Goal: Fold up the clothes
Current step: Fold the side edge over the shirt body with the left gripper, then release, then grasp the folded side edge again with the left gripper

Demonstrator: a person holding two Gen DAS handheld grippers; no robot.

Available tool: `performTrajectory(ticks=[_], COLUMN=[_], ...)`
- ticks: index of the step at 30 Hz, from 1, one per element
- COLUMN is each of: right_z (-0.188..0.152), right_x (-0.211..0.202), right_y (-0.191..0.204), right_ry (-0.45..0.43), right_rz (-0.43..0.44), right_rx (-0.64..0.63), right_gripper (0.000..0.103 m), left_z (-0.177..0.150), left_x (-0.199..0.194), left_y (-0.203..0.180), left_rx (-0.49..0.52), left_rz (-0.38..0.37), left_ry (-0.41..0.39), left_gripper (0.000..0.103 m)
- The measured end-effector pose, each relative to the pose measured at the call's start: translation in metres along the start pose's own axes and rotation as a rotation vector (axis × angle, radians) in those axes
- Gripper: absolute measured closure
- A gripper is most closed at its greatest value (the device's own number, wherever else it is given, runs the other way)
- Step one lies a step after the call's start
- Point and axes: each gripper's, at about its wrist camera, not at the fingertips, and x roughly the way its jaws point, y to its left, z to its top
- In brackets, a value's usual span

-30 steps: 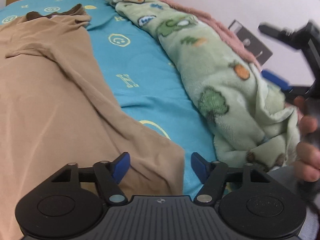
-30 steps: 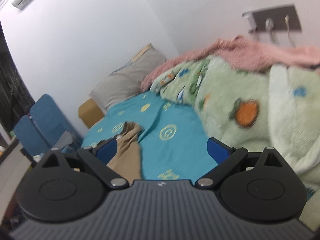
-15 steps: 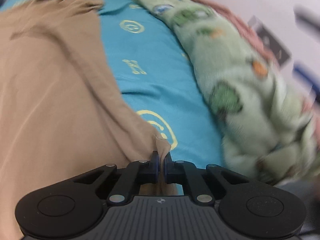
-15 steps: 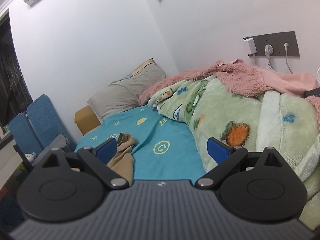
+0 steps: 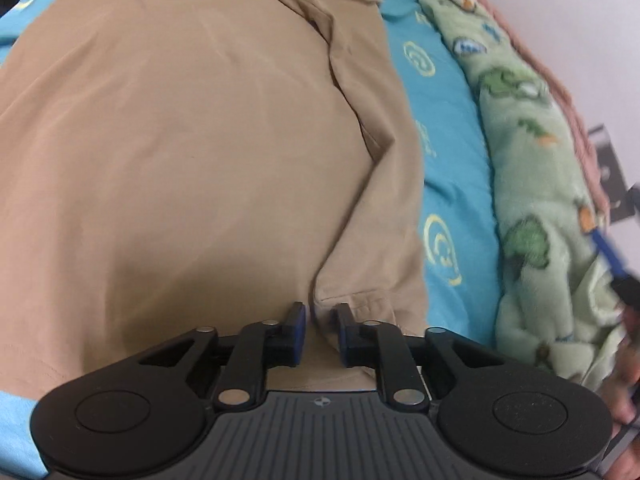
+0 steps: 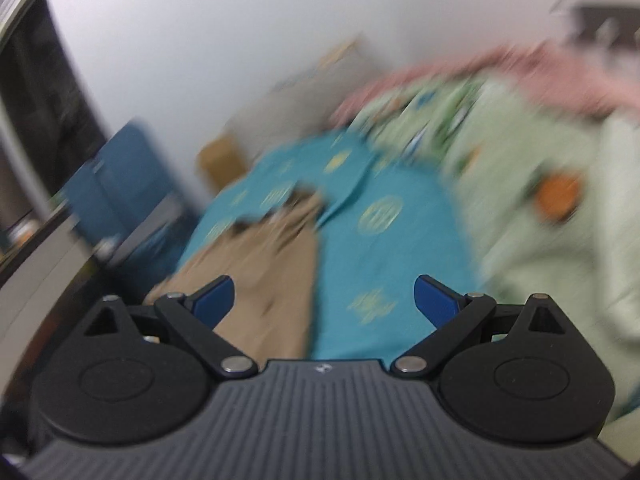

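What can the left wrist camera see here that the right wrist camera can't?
Only the left wrist view shows the left gripper, nearly closed around a fold of the tan garment, and a hand at its right edge.

Only the right wrist view, badly blurred, shows the right gripper open and empty, the white wall and something blue beside the bed.

Both show the tan garment, the turquoise sheet and the green blanket.
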Motion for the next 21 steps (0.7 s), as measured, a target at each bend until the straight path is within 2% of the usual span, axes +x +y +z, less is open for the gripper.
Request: performTrajectory(ticks=[2,4,6,8,12,16,18,19,20,21], right_z=[-0.005,-0.01,-0.015,-0.025,-0.045,-0.068,-0.081,-0.087,-0.091,-0.092], right_x=[0.011,0.022,0.033,0.046,0.069,0.084,0.091,0.094,0.094,0.092], right_y=[0.007,0.013,0.022,0.037,0.067,0.1,0.113,0.117,0.121,0.125], right_ry=[0.074,0.148,0.224,0.307,0.469,0.582,0.639,0.669,0.684,0.686], right_rz=[0.053,0.106,0.151,0.169,0.198,0.156,0.105,0.08,0.06,0.048], right_rx=[-0.017,-0.034,-0.062,-0.127,-0.264,-0.469,-0.57,-0.612,-0.654,-0.697], right_gripper=[0.005,0.006,0.007,0.033,0.032,0.034,0.054,0.072,0.086,0.087], left_z=[-0.002,-0.003,-0.004,-0.002,0.002,0.006,0.008,0.008,0.007,0.008], left_x=[-0.01,-0.026,-0.042,-0.057,-0.072,-0.077,-0.079,-0.079,-0.079,-0.076], left_y=[-0.002,-0.007,-0.005,0.002,0.012,0.022,0.027,0.029,0.031,0.031], left_rx=[0.008,0.042,0.057,0.061,0.045,0.02,0.01,0.009,0.008,0.009], left_rz=[-0.002,0.026,0.024,0.037,0.072,0.071,0.064,0.061,0.057,0.052], left_ry=[-0.046,-0.112,-0.173,-0.232,-0.29,-0.302,-0.291,-0.287,-0.283,-0.285], left_gripper=[0.075,0.064,0.059,0.057,0.055,0.055,0.055,0.055,0.055,0.055])
